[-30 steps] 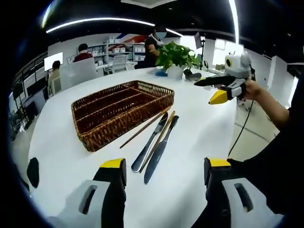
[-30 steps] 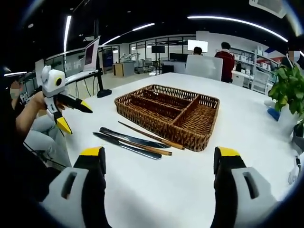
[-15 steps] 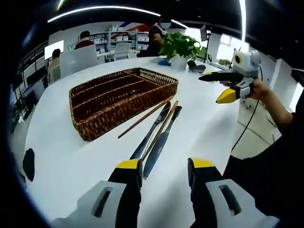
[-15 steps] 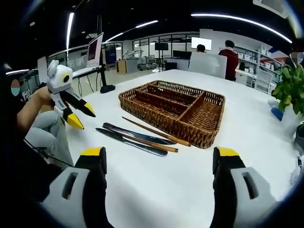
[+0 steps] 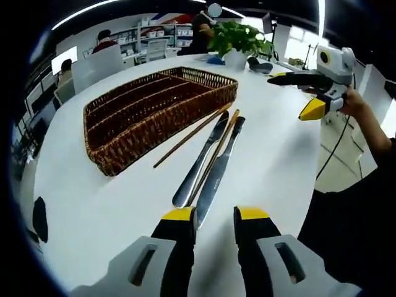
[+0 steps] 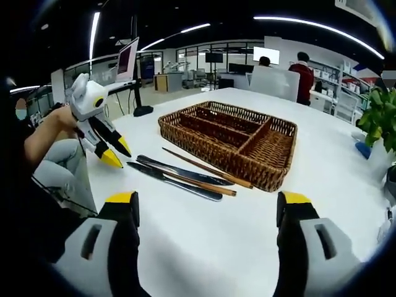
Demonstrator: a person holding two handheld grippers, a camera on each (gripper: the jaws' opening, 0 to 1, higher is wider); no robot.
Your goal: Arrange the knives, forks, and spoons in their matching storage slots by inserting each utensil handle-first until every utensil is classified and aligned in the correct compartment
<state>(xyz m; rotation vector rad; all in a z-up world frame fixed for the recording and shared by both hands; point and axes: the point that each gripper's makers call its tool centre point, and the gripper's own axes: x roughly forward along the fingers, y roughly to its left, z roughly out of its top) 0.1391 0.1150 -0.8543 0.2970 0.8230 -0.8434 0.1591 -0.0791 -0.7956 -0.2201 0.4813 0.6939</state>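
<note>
In the left gripper view, the left gripper (image 5: pixel 213 216) rises from the bottom centre of the frame with its yellow-tipped fingers (image 5: pixel 179 215) only narrowly apart and nothing between them, poised just short of the near ends of the utensils. Two knives lie side by side on the white bench (image 5: pixel 93 204): the left knife (image 5: pixel 199 162) and the right knife (image 5: pixel 218 171) run from the lower centre up toward the middle of the frame, with one chopstick (image 5: pixel 214 156) lying between them and a second chopstick (image 5: pixel 189 137) angled to their left, its far end near the basket's corner. The wicker basket (image 5: pixel 124 133), divided into long compartments, sits in the upper left of the frame and holds nothing that can be made out. A potted plant (image 5: pixel 238 42) stands at the top centre (beyond the basket, at the far edge of the bench). The right gripper (image 5: pixel 309 94) appears at the upper right of that frame, held by a hand (image 5: pixel 354 102), its fingers spread wide and empty, in the air well clear of the utensils. In the right gripper view the right gripper (image 6: pixel 207 204) shows its own fingers (image 6: pixel 124 201) far apart at the bottom corners, gripping nothing, while the left gripper (image 6: pixel 117 153) hangs at the left of the frame, tips down near the knives' ends, just above the bench surface. People sit and stand in the office background.
</note>
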